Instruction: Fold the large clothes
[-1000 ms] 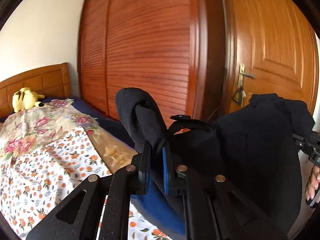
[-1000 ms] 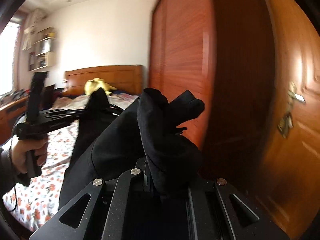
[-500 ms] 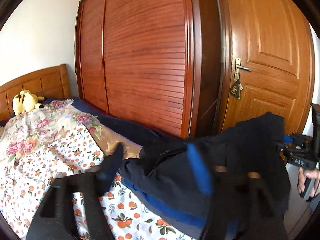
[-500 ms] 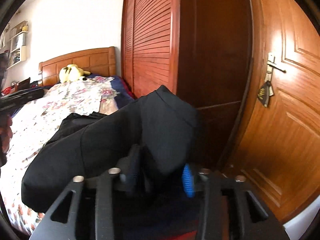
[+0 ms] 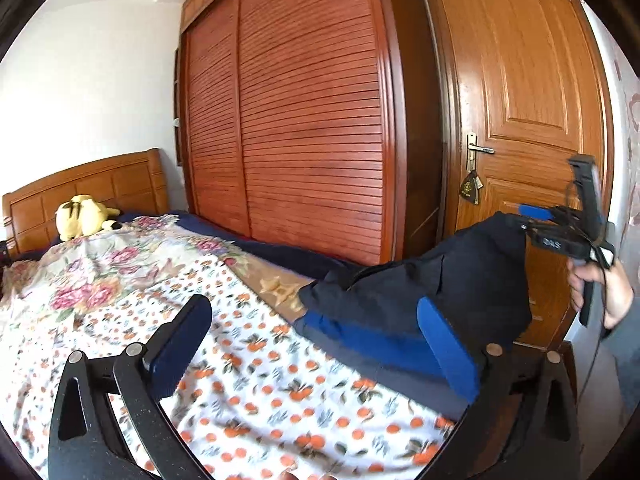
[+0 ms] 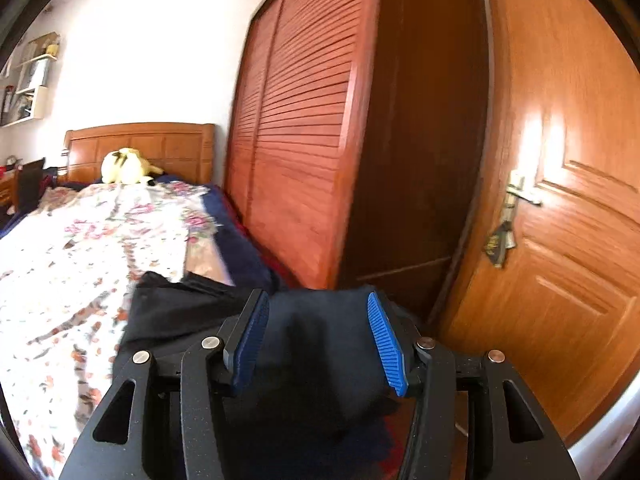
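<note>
At the bottom of the left wrist view the left gripper stands spread wide with nothing between its fingers, above the orange-print bedsheet. The right gripper is likewise parted, its blue pads flanking the dark garment without pinching it. That garment lies at the bed's right edge, lower right of frame; farther back, upper left, a yellow plush toy sits by the headboard.

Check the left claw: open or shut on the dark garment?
Open. In the left wrist view the left claw has its two fingers spread wide apart, and the dark garment lies on the bed beyond them, ungripped.
</note>
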The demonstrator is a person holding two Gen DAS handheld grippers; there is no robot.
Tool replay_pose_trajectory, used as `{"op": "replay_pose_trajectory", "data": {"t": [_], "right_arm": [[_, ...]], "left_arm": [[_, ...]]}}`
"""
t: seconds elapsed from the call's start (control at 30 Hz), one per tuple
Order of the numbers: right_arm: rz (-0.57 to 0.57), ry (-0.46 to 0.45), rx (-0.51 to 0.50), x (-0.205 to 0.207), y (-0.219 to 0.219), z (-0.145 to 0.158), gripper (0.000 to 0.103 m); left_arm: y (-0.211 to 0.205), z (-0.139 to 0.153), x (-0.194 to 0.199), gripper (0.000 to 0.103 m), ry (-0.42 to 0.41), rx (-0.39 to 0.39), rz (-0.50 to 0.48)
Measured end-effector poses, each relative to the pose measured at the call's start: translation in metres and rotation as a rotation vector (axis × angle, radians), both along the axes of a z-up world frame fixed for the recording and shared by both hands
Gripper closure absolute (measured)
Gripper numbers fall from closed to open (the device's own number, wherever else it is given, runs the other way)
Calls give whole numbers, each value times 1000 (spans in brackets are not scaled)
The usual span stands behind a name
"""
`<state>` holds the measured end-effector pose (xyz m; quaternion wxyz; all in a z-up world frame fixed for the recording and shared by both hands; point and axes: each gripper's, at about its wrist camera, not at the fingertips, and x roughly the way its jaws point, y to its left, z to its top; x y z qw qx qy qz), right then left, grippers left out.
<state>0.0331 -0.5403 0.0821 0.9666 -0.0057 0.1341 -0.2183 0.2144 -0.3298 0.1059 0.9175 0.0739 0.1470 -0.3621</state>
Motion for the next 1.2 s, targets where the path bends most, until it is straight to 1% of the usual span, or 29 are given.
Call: {"op": "replay_pose_trajectory", "data": {"t": [0.1, 0.17, 0.27, 0.3, 0.37, 0.47, 0.53, 0.6, 0.67, 0.7, 0.8, 1.0, 1.1, 1.17, 1.2], "right_arm": [[29, 96, 61, 28, -18, -16, 49], [42, 165, 129, 44, -33, -28, 49], [4, 195, 228, 56, -57, -34, 49], [-3, 196, 240, 58, -61, -33, 49], [-23, 187, 230, 53, -61, -24, 49], [-48, 161, 188, 37, -39, -11, 49], [-48, 149, 150, 36, -21, -1, 49], [-34, 133, 112, 24, 1, 7, 49], [-10, 122, 72, 18, 26, 16, 46], [8, 116, 62, 19, 38, 15, 45], [86, 97, 61, 8, 74, 18, 40], [295, 74, 99, -17, 150, 7, 33], [404, 69, 131, -30, 176, -8, 28], [467, 59, 138, -38, 201, -14, 25], [486, 56, 138, -38, 203, -17, 25]], "left_arm": [[23, -9, -7, 0, 10, 14, 32], [38, -15, -11, 0, 19, 22, 58], [58, -25, -17, 0, 28, 43, 101], [64, -29, -19, 0, 34, 45, 112], [77, -35, -22, 0, 44, 46, 130], [94, -44, -28, 0, 55, 51, 156], [107, -48, -33, 0, 57, 46, 179], [124, -52, -40, 0, 55, 35, 207], [140, -56, -46, 0, 58, 29, 224], [148, -59, -49, 0, 64, 25, 235], [172, -67, -55, 0, 88, 17, 267], [212, -86, -71, 0, 148, 42, 336], [232, -95, -85, 0, 174, 64, 375], [246, -101, -97, 0, 186, 64, 400], [253, -105, -103, 0, 193, 62, 414]]}}
